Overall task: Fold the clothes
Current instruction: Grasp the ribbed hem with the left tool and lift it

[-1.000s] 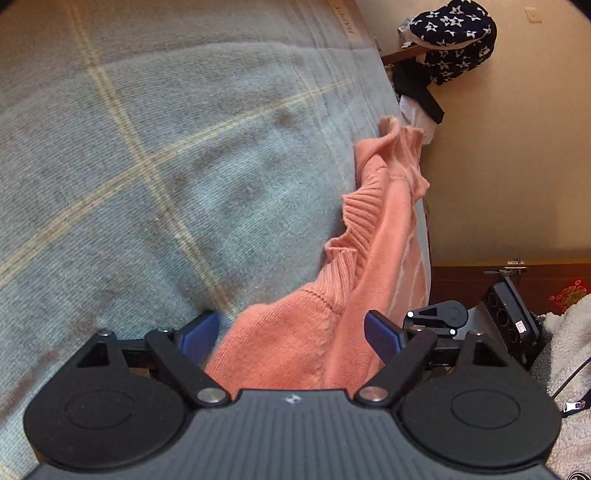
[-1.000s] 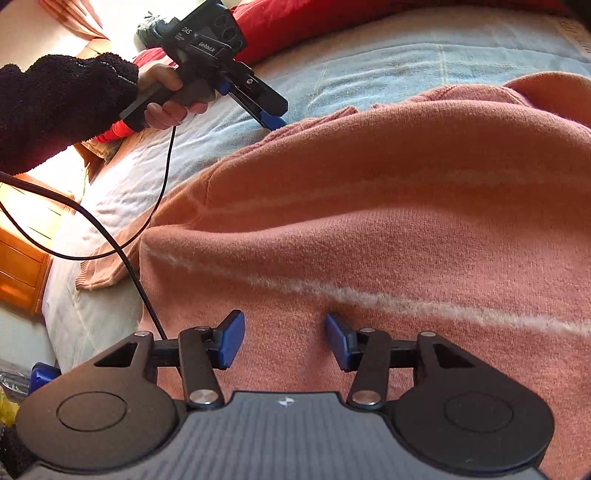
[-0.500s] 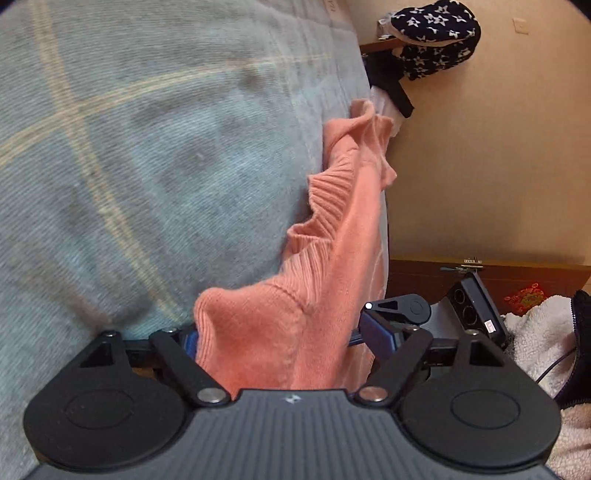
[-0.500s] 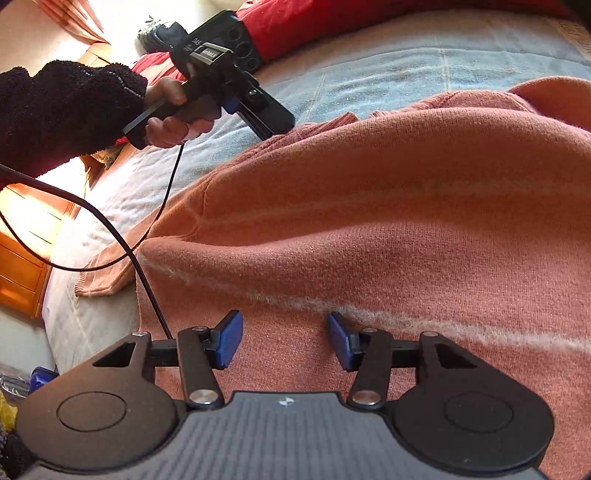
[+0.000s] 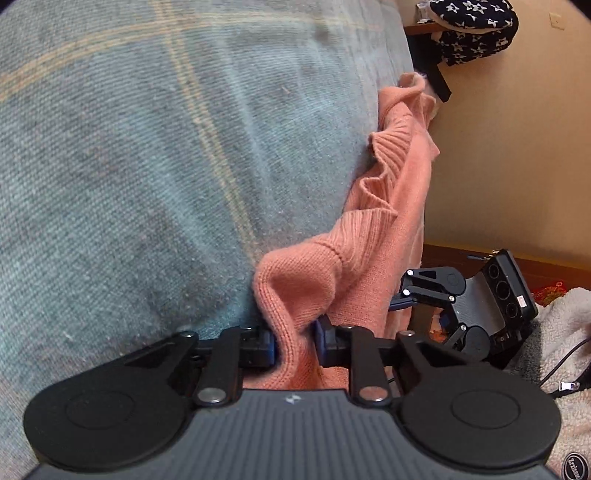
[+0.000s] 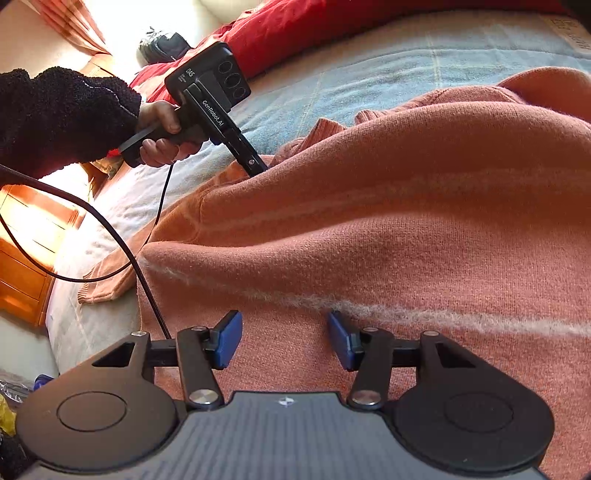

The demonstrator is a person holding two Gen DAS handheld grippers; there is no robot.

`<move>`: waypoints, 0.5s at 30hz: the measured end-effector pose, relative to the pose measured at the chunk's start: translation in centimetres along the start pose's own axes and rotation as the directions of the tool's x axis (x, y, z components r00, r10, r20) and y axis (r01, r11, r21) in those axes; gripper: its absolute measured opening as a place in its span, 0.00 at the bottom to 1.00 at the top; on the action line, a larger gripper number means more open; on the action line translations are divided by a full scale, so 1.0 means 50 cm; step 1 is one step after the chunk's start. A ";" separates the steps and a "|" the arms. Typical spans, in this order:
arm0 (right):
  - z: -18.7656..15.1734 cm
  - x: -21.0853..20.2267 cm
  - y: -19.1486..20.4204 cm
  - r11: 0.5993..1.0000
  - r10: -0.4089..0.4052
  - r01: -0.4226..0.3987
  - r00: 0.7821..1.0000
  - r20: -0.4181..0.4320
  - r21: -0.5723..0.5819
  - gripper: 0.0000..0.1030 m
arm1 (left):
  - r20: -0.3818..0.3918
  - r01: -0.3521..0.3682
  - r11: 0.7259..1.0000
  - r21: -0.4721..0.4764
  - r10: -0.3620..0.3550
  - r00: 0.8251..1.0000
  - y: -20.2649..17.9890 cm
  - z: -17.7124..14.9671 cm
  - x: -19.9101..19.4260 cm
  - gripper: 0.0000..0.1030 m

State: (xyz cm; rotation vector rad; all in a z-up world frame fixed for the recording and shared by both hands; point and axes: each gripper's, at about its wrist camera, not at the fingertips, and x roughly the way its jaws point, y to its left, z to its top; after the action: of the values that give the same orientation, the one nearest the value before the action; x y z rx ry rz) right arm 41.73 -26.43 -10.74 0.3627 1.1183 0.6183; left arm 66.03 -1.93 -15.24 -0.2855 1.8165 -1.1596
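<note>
A salmon-pink knit sweater (image 6: 406,229) lies spread on the bed, and its ribbed hem (image 5: 384,177) ruffles along the bed's edge. My left gripper (image 5: 295,345) is closing its jaws, and a raised fold of the sweater fills the gap, with both blue pads pressing on the knit. From the right wrist view, the left gripper (image 6: 255,166) has its tips buried in the far edge of the sweater, held by a hand (image 6: 159,146) in a black fleece sleeve. My right gripper (image 6: 284,339) stands open just over the flat body of the sweater, nothing pinched.
A blue-grey plaid blanket (image 5: 147,166) covers the bed. A red quilt (image 6: 295,26) lies at its far side. A black cable (image 6: 110,236) trails across the sweater's sleeve. A dark star-patterned cloth (image 5: 472,29) sits on a shelf by the wall. Wooden furniture (image 6: 22,266) stands beside the bed.
My left gripper came forward and down onto the sweater's edge and its wide jaws narrowed around a fold of knit. The right gripper stayed where it was, still open.
</note>
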 end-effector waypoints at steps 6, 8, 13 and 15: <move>0.000 -0.002 0.015 0.998 -0.035 0.035 0.999 0.001 -0.048 0.55 | 0.122 -0.263 0.962 0.075 0.253 0.960 -0.105 -0.044 -0.007 0.18; 0.000 -0.002 0.020 0.997 -0.045 0.045 0.999 0.003 -0.056 0.55 | 0.162 -0.344 0.935 0.088 0.327 0.931 -0.138 -0.055 -0.011 0.15; -0.001 -0.008 0.029 0.995 -0.067 0.067 0.998 0.007 -0.072 0.55 | 0.302 -0.492 0.866 0.090 0.447 0.842 -0.182 -0.073 -0.067 0.13; -0.002 -0.011 0.032 0.994 -0.077 0.077 0.997 0.009 -0.080 0.55 | 0.355 -0.544 0.836 0.070 0.489 0.797 -0.187 -0.075 -0.098 0.13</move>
State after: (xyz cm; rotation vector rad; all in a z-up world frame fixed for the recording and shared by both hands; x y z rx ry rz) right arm 41.04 -25.54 -9.47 0.2511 1.0935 0.5916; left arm 63.20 -1.63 -4.41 0.1216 1.3685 -0.8064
